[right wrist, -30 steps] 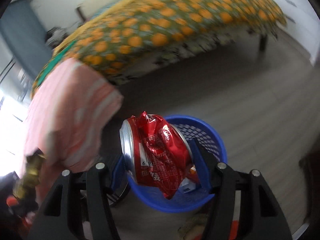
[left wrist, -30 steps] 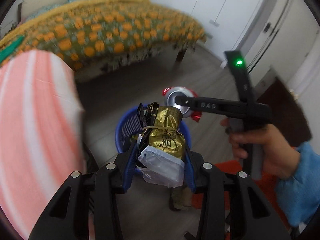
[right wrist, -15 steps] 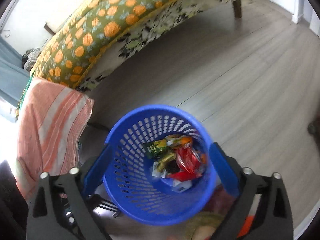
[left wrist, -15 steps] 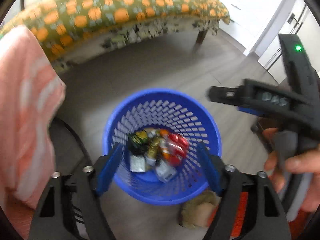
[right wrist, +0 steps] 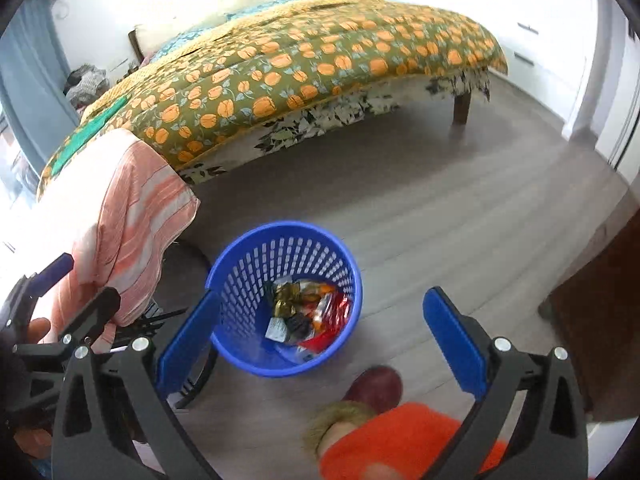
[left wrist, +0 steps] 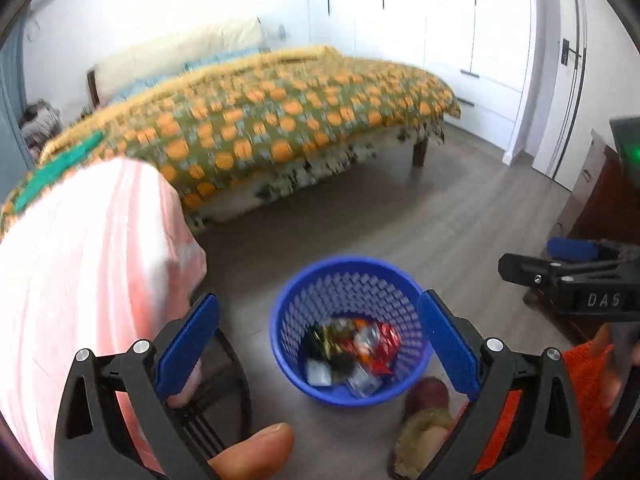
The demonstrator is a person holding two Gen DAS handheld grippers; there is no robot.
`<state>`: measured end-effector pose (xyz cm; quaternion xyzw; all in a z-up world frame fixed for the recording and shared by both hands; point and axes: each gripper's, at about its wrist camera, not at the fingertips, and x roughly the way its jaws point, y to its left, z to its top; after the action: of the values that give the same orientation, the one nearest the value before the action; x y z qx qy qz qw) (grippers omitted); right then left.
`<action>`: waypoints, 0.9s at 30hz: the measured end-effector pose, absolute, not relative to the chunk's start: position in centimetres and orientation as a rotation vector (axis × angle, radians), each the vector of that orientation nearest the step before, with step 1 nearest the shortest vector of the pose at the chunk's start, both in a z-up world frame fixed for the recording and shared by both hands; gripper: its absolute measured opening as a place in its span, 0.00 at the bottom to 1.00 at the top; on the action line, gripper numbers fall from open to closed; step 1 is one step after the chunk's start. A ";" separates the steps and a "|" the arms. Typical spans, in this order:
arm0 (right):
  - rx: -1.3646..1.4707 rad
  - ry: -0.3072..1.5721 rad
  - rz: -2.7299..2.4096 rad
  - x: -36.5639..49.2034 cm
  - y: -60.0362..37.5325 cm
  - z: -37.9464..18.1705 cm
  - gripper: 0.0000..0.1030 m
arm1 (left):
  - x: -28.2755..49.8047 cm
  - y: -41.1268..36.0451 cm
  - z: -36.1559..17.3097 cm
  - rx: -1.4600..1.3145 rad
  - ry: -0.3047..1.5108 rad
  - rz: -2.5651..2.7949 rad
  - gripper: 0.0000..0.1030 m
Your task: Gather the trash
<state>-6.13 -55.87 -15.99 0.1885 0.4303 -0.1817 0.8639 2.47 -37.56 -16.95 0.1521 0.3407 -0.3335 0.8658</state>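
A blue perforated basket (left wrist: 288, 312) stands on the grey floor; it also shows in the right wrist view (right wrist: 240, 264). Inside lies a pile of trash (left wrist: 352, 348): gold, red and silver wrappers and a crushed red can, also seen in the right wrist view (right wrist: 308, 316). My left gripper (left wrist: 318, 344) is open and empty, raised above and behind the basket. My right gripper (right wrist: 320, 328) is open and empty, also above it. The right gripper shows at the right edge of the left wrist view (left wrist: 572, 276).
A bed with an orange-flowered cover (right wrist: 304, 60) fills the back. A pink striped cloth (right wrist: 132, 220) hangs over a dark chair frame at left. A brown slipper (right wrist: 376, 388) and an orange sleeve sit near the basket. Dark furniture (right wrist: 600, 308) stands at right.
Both grippers held trash over the basket, the left a gold packet, the right a crushed red can. They opened and dropped it in. Both have since pulled up and back.
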 end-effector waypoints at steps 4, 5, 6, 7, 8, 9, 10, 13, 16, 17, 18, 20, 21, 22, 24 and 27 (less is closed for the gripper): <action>0.333 0.948 -0.385 -6.0 -55.1 -16.8 0.96 | 3.0 -38.1 -18.4 0.343 0.804 -0.653 0.95; 0.324 0.952 -0.378 -5.9 -54.9 -16.9 0.96 | 3.1 -38.1 -18.6 0.350 0.822 -0.648 0.95; 0.320 0.959 -0.368 -5.9 -54.8 -17.1 0.96 | 3.3 -38.3 -19.0 0.357 0.844 -0.643 0.95; 0.315 0.969 -0.353 -5.8 -54.6 -17.4 0.96 | 3.3 -38.1 -19.2 0.358 0.856 -0.637 0.95; 0.307 0.975 -0.347 -5.9 -54.4 -17.5 0.96 | 3.4 -38.1 -19.3 0.360 0.866 -0.633 0.95; 0.296 0.980 -0.342 -5.8 -54.2 -17.6 0.96 | 3.4 -38.1 -19.5 0.362 0.872 -0.630 0.95; 0.283 0.985 -0.337 -5.9 -54.0 -17.6 0.96 | 3.6 -38.1 -19.7 0.366 0.882 -0.624 0.95; 0.257 1.000 -0.320 -5.6 -53.2 -18.0 0.96 | 3.9 -38.1 -20.1 0.370 0.898 -0.611 0.95; 0.239 1.006 -0.311 -5.5 -52.9 -18.1 0.96 | 4.2 -38.0 -20.3 0.370 0.912 -0.599 0.95; 0.235 1.007 -0.308 -5.5 -52.8 -18.1 0.96 | 4.3 -38.0 -20.4 0.369 0.916 -0.595 0.95; 0.234 1.008 -0.306 -5.5 -52.8 -18.1 0.96 | 4.3 -38.1 -20.5 0.369 0.919 -0.593 0.95; 0.232 1.011 -0.304 -5.4 -52.7 -18.2 0.96 | 4.5 -38.0 -20.7 0.366 0.926 -0.588 0.95; 0.230 1.012 -0.304 -5.4 -52.7 -18.2 0.96 | 4.5 -38.0 -20.7 0.365 0.929 -0.586 0.95; 0.228 1.013 -0.303 -5.4 -52.6 -18.2 0.96 | 4.6 -38.0 -20.7 0.363 0.933 -0.584 0.95; 0.224 1.015 -0.299 -5.2 -52.5 -18.3 0.96 | 4.7 -38.0 -20.8 0.360 0.937 -0.580 0.95; 0.218 1.020 -0.291 -5.1 -52.3 -18.3 0.96 | 4.8 -37.9 -21.0 0.356 0.943 -0.577 0.95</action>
<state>-5.08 -52.31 -18.34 0.1036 0.4853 -0.1385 0.8571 4.79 -37.86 -20.97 0.1684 0.4455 -0.2724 0.8361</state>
